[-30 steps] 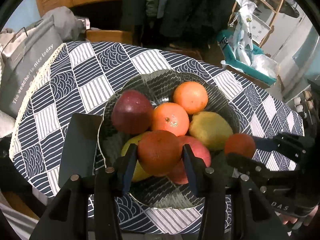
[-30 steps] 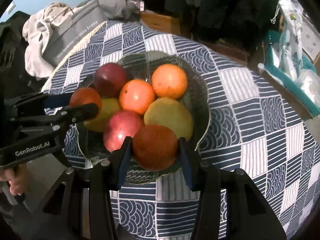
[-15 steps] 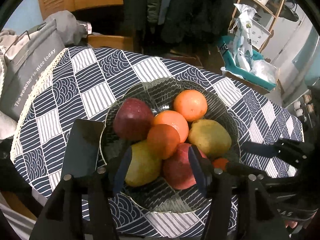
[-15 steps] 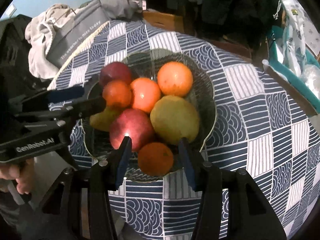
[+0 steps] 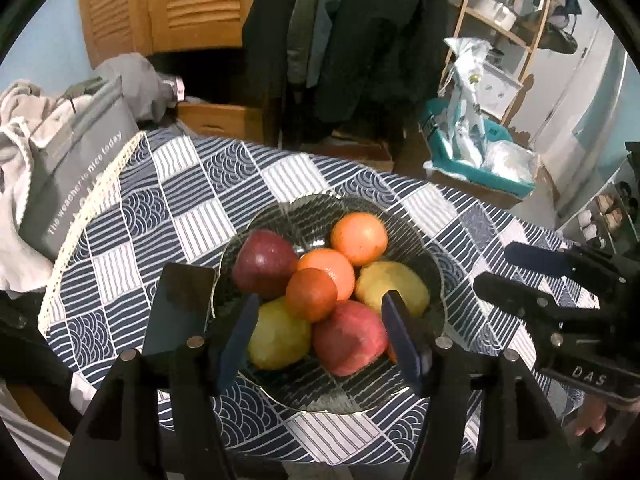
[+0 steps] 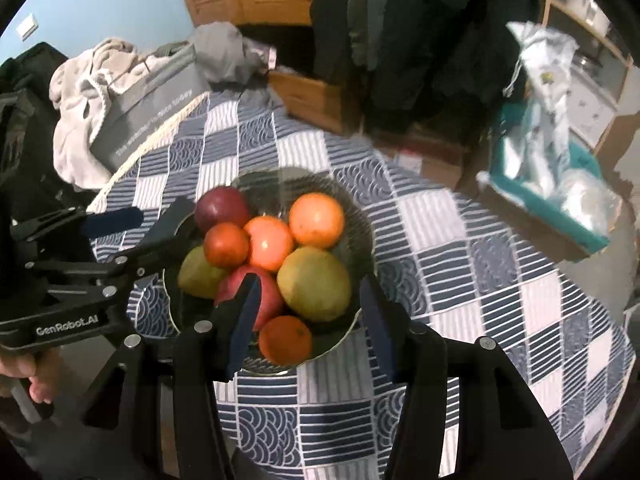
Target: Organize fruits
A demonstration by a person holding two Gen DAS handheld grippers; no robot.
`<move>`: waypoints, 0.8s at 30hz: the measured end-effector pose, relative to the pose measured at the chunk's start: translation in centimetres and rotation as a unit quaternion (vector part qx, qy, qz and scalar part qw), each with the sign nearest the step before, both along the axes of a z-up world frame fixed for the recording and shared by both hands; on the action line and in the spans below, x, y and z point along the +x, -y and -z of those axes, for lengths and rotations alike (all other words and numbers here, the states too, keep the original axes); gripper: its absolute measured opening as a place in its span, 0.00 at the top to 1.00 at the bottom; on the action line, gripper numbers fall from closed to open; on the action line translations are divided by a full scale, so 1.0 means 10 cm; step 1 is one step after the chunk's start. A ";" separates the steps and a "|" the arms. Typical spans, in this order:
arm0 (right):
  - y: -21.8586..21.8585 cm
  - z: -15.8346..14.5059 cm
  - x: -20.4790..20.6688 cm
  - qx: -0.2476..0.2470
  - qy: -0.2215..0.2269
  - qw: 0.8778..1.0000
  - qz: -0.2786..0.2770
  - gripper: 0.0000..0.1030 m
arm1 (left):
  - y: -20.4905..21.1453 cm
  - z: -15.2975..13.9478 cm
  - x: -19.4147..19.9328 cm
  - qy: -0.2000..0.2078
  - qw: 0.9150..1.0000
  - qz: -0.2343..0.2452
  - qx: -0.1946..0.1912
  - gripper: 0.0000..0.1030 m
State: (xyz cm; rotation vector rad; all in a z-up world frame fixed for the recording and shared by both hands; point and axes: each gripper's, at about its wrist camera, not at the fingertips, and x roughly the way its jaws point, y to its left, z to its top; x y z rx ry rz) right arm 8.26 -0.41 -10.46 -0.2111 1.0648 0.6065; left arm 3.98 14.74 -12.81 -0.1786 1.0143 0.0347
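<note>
Release step, by the look of it: both sets of fingers are opening with nothing gripped, left gripper [image 5: 320,336] and right gripper [image 6: 308,322] poised over the near side of the bowl [image 6: 362,216]. All the fruit sits piled in it; a small orange [image 6: 285,340] lies nearest, by the rim. Next, probably back both grippers clear. The phone [image 5: 178,308] touches the bowl's left rim. There's bare table [image 6: 500,280] to the right and far side; its far edge drops to floor clutter.
</note>
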 end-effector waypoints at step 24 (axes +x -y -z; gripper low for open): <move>0.40 -0.98 -0.23 0.037 0.135 0.989 0.056 0.34 | 0.26 -0.81 -0.27 0.099 0.994 0.006 0.037 0.21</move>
